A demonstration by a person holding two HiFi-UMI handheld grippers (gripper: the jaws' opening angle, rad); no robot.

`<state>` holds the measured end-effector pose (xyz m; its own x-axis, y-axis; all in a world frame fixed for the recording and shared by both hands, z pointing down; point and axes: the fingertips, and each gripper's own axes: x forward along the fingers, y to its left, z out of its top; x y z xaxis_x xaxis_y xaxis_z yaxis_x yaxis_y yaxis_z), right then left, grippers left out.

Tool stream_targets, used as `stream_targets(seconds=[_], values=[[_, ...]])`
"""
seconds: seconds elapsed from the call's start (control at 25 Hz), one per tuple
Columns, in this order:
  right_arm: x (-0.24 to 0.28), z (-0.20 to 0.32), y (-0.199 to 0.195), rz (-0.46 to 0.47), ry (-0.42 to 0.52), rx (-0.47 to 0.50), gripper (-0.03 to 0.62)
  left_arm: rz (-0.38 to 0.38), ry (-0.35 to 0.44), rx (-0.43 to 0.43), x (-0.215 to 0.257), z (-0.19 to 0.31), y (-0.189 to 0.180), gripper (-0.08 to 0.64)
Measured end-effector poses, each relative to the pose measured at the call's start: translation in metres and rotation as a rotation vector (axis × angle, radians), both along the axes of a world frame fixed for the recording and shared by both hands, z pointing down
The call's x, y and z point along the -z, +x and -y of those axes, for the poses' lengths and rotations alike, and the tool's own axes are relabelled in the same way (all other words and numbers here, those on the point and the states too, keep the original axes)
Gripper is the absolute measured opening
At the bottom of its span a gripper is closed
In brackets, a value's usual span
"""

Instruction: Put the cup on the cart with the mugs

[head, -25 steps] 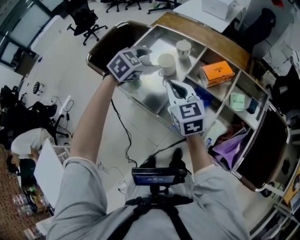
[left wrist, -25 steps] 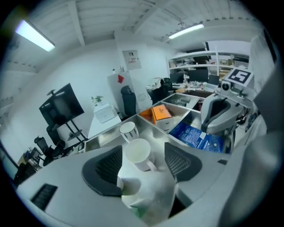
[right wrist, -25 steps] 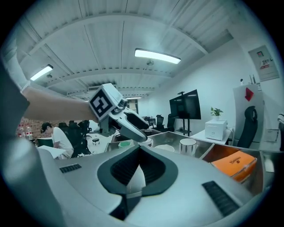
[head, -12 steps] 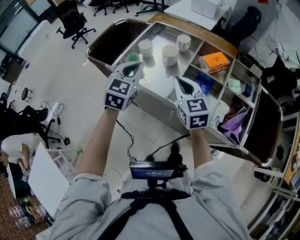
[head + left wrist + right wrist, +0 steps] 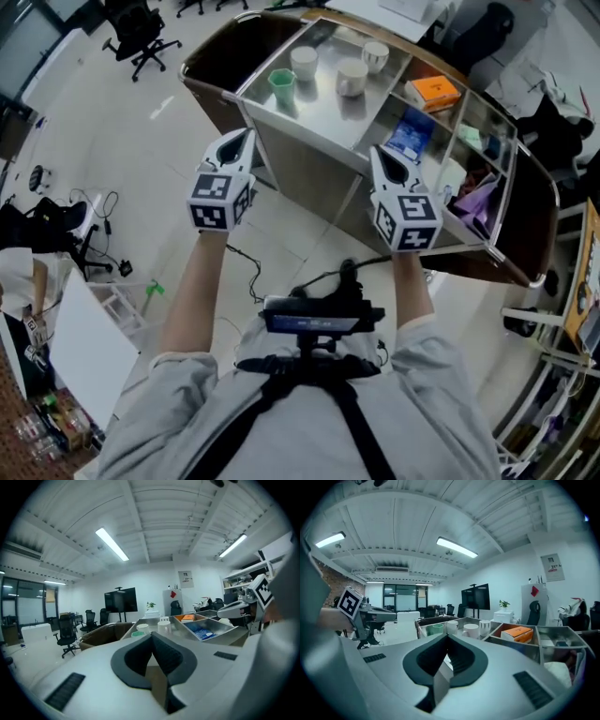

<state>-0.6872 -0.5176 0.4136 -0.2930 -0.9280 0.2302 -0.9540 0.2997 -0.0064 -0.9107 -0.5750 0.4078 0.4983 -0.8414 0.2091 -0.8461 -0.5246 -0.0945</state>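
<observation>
The small green cup [image 5: 281,86] stands upright on the bare steel top tray [image 5: 319,117] of the brown-sided wheeled cart [image 5: 220,70]. It is at the near left corner of that tray. Three white ceramic mugs [image 5: 352,77] share the tray with it, and the closest one is just beside the cup on its far side. The next compartment along the cart holds an orange rectangular box [image 5: 433,91], and a blue flat packet [image 5: 409,139] lies in the one nearer the person.

The left gripper [image 5: 239,142] is held out over the pale floor [image 5: 141,141], short of the cart's near wall and well apart from the cup. Its jaws are pressed together with nothing between them. In the head view the cup lies ahead of it and a little to the right. In the left gripper view the cup [image 5: 137,633] shows just above the closed jaw tips of the left gripper [image 5: 152,638], slightly to their left and far beyond them.

The right gripper [image 5: 384,161] is level with the left one, in front of the cart's middle compartments. Its jaws are also closed and empty. In the right gripper view the cup [image 5: 437,628] sits beyond the tips of the right gripper [image 5: 446,639], to their left, with the mugs [image 5: 469,630] beside it.
</observation>
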Motion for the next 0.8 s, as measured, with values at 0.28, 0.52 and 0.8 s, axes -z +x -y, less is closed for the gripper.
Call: stream_targets(seconds=[0.28, 0.52, 0.8], values=[[-0.03, -0.041, 0.003, 0.06, -0.053, -0.059, 0.002, -0.024, -0.049, 0.044, -0.037, -0.04, -0.041, 0.003], [-0.052, -0.069, 0.005, 0.038, -0.091, -0.087, 0.0, -0.031, -0.094, 0.055, -0.064, -0.065, -0.063, 0.003], [-0.066, -0.084, 0.0, 0.009, -0.117, -0.099, 0.0, -0.051, -0.104, 0.055, -0.074, -0.079, -0.074, 0.003]])
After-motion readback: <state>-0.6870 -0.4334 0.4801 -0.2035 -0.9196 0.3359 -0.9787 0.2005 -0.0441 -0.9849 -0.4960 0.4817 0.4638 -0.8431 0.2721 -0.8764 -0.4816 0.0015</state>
